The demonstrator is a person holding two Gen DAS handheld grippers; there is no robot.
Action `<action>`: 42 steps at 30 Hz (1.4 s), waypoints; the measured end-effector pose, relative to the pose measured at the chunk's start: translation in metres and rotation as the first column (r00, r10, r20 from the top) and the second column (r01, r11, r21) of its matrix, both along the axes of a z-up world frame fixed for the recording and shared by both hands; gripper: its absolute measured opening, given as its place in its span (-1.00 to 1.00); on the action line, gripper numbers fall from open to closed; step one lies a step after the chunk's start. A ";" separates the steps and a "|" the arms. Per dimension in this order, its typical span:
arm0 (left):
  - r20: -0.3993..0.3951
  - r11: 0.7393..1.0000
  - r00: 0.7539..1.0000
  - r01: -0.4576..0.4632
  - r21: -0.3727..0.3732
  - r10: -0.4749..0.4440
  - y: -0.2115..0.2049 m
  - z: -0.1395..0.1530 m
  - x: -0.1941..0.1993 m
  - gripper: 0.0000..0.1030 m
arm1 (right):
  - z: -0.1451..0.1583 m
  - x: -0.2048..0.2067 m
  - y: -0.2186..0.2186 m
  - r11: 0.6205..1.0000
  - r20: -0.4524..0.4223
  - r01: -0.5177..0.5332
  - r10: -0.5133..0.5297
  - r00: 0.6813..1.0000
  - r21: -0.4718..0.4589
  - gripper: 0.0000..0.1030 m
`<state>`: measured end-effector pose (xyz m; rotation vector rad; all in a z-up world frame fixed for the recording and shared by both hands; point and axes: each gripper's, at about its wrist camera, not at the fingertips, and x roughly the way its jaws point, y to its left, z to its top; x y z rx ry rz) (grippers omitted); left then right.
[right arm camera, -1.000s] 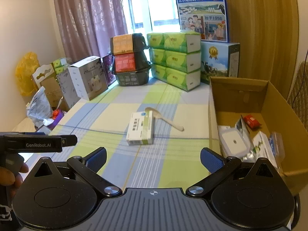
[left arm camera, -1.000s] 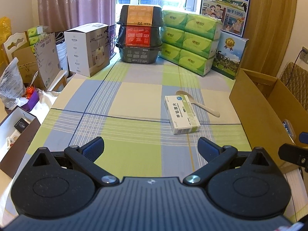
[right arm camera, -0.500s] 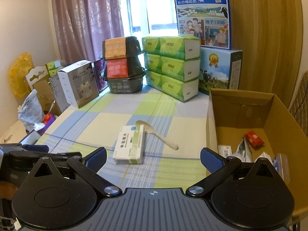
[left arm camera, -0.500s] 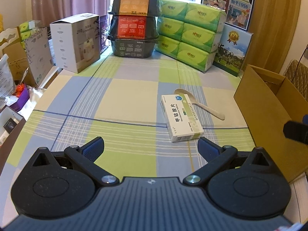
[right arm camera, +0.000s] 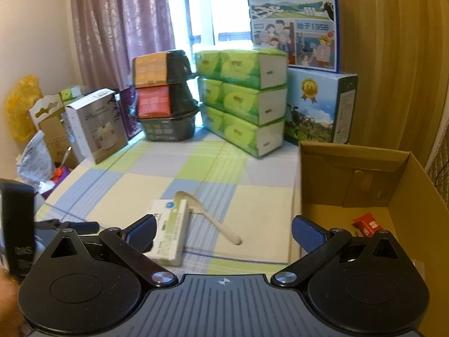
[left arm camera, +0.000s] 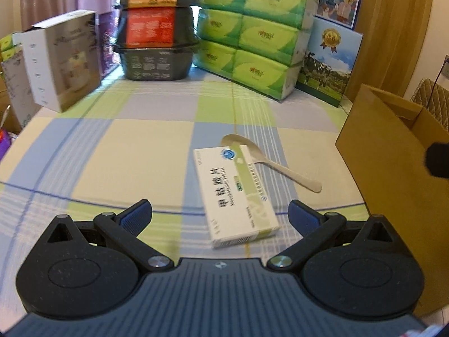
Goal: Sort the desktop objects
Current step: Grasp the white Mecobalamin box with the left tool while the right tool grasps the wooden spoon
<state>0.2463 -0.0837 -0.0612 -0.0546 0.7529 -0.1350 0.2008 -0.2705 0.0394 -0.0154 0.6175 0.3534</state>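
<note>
so, medicine box [left arm camera: 237, 192]: lay flat on the checked tabletop [left arm camera: 118, 151], long axis running away from the left camera, near end between the left fingers' line of sight but not touched.
how it would handle: probably light, thin card, stiff enough along its edges yet easy to crush on the broad face; printed surface looked smooth, so maybe a bit slippery.
where to hold: likely across the two long narrow sides, near the middle, with a gentle squeeze.
spoon [left arm camera: 269, 161]: pale, bowl tucked just behind the box's far corner, seemingly touching it; handle pointed toward the carton. looked light and rigid; the thin handle sat low on the cloth, so a harder pick.
left hand-held gripper [left arm camera: 220, 214]: jaws spread wide, nothing between them, hovering low just short of the box.
right hand-held gripper [right arm camera: 223, 233]: also wide open and empty, higher up, box and spoon ahead to its left.
cardboard carton [right arm camera: 415, 193]: open-topped, at the tabletop's right edge; a small red packet [right arm camera: 367, 224] lay inside.
farther out: green tissue packs [right arm camera: 244, 98], stacked black containers [left arm camera: 157, 28] and a white carton [left arm camera: 60, 59] stood along the back.
risk: closing on the box could nudge the spoon.
</note>
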 end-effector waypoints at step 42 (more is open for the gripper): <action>0.015 0.999 1.000 0.021 0.025 -0.022 0.082 -0.024 0.047 0.30 | -0.094 0.155 0.120 0.940 -0.252 -0.267 0.210 0.945 -0.215 0.30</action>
